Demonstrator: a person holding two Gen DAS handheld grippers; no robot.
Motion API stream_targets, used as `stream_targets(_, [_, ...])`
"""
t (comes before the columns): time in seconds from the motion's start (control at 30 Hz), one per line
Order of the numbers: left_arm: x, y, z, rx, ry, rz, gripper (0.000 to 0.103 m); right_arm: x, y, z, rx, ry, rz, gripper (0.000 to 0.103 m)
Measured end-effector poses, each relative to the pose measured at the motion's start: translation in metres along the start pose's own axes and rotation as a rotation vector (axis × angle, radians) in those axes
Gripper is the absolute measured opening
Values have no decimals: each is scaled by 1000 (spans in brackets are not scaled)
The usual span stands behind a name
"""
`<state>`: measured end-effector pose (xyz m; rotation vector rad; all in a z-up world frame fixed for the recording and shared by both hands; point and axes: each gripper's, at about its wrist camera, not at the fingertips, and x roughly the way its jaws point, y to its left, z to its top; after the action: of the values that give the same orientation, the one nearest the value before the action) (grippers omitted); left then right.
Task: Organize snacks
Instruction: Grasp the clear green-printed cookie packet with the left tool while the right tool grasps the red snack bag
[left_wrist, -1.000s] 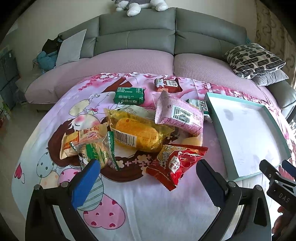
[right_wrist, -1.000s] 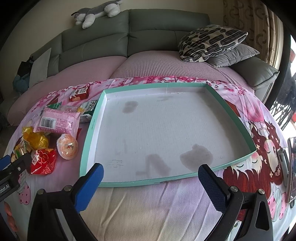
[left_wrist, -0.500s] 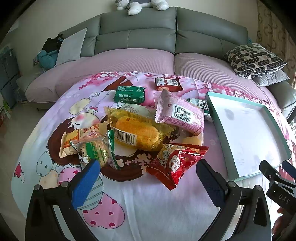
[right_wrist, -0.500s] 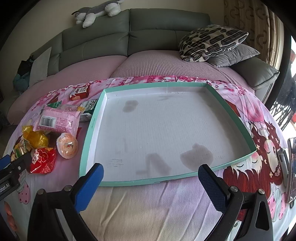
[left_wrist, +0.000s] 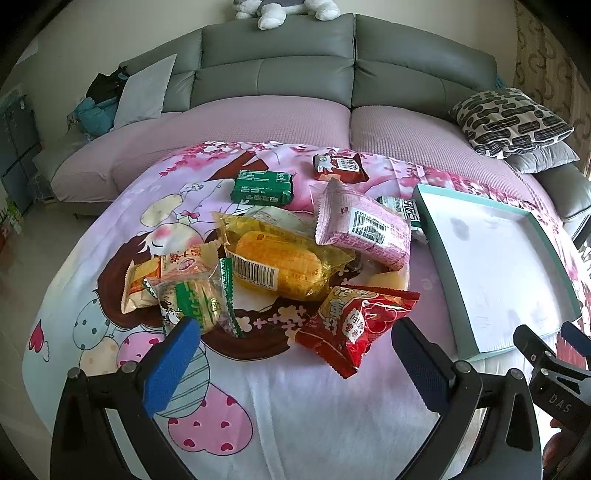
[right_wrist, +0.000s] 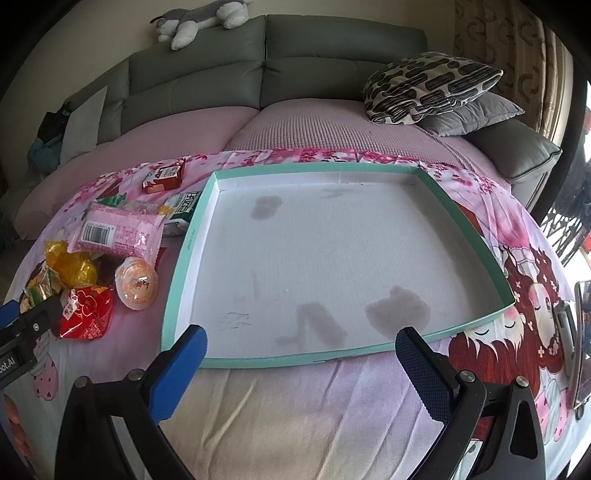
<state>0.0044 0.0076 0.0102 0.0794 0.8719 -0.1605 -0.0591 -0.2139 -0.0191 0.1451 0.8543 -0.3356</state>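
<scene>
Lying just ahead of the left gripper (left_wrist: 295, 363) – red packet (left_wrist: 354, 325), long axis slanting away rightward; jaws wide, empty – right gripper (right_wrist: 301, 373) likewise, facing the tray (right_wrist: 476, 229).

Home living room: grey sofa (left_wrist: 277, 66) with cushions (right_wrist: 428, 85), plush toy (right_wrist: 199, 20) on its backrest, cartoon-print cloth (left_wrist: 280, 398) in front

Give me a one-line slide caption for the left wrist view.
Open left tongs hover over a snack pile led by a red packet, beside an empty teal-rimmed tray.
</scene>
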Motion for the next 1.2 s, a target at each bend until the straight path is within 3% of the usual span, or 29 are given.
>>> stream_targets(0.23, [-11,16,5,-31,-29,15,103,-4,4,2,-2,-21,21,103])
stream_targets(0.4, [-17,48,9,-89,-43,66,103,-15,33,7,-38,-82,139,103])
stream_targets(0.53, [-19,85,8,-158,-44,100,103,-13,67,9,-80,-79,221,103])
stream_targets(0.7, [-14,103,4,-197,-19,124,103,-7,105,13,-106,-79,281,103])
stream_targets(0.93, [22,107,3,-218,66,98,103,11,137,12,-69,-17,361,103])
stream_targets(1.2, [51,105,5,-247,116,68,103,33,143,8,1,58,343,102])
